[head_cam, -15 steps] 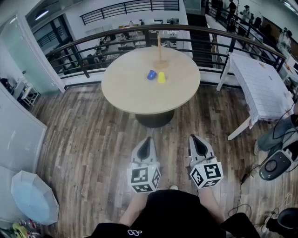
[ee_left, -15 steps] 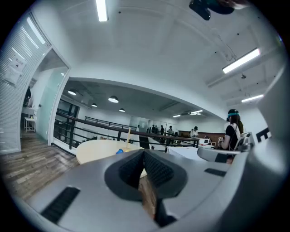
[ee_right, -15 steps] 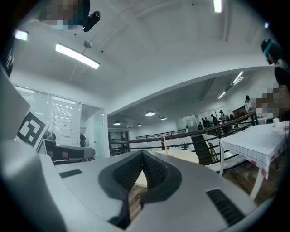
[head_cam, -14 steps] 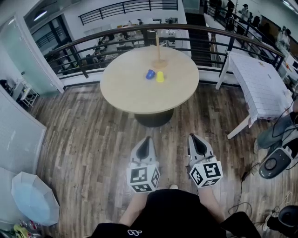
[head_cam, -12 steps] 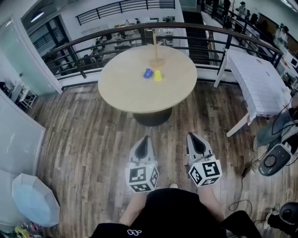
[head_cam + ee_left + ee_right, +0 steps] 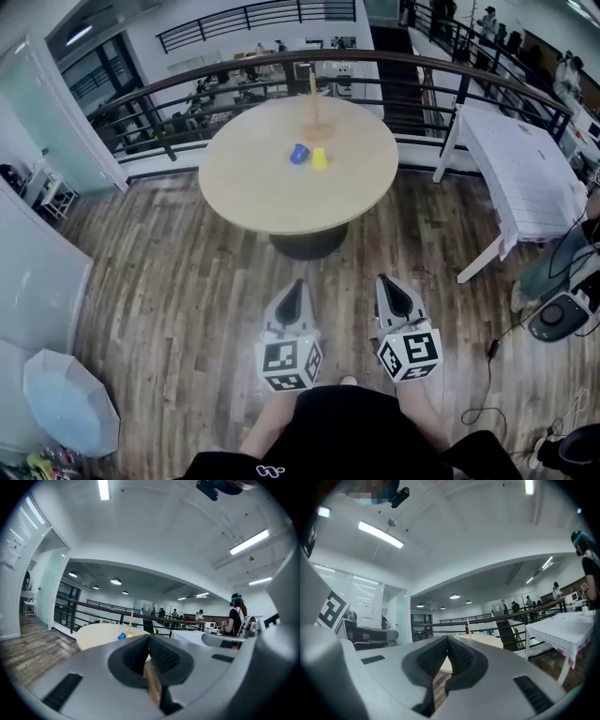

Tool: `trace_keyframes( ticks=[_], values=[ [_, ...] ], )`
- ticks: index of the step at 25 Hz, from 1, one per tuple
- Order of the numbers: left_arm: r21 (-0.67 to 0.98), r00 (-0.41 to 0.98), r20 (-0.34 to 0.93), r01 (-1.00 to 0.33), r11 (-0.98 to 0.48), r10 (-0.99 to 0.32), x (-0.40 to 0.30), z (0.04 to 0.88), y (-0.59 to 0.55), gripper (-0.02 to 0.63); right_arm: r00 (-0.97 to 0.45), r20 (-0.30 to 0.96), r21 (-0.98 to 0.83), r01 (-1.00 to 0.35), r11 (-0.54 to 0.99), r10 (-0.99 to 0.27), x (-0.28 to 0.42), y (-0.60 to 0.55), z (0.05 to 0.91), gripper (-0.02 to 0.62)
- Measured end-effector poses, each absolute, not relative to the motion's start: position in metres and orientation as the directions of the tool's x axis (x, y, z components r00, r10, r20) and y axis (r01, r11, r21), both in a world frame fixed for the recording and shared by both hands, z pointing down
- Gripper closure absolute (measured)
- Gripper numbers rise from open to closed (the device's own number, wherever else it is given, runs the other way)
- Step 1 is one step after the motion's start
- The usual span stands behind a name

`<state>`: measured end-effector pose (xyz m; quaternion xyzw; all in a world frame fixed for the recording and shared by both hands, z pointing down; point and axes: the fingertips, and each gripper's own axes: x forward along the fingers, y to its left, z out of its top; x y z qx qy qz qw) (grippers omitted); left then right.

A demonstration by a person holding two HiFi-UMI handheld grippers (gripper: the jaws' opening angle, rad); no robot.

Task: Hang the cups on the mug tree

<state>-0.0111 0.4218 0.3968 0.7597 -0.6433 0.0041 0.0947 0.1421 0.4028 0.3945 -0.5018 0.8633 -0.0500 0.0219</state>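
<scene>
A round beige table (image 6: 281,197) stands ahead on the wooden floor. On it lie a blue cup (image 6: 299,154) and a yellow cup (image 6: 320,158), side by side, in front of a bare wooden mug tree (image 6: 314,103). My left gripper (image 6: 294,286) and right gripper (image 6: 390,283) are held low near my body, well short of the table, both shut and holding nothing. In the left gripper view the blue cup (image 6: 122,636) and the mug tree (image 6: 131,620) show far off above the shut jaws. The right gripper view shows the mug tree (image 6: 468,626) beyond its shut jaws.
A dark metal railing (image 6: 187,89) curves behind the table. A white folding table (image 6: 525,173) stands at the right, with cables and a round device (image 6: 562,319) on the floor beside it. A pale blue umbrella (image 6: 70,398) lies at the lower left. People stand far off.
The view has shifted slightly; the table sits a little differently in the frame. Both grippers stay shut in the same place before my body.
</scene>
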Motion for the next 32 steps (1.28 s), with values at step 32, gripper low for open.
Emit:
trace_keyframes(
  ticks=[32],
  values=[
    [0.180,0.170,0.177,-0.974,-0.138,-0.969,-0.019,0.436,0.215,0.594,-0.517,0.054,-0.197,-0.844,0.498,-0.854,0.122,0.181,0.438,0.586]
  ],
)
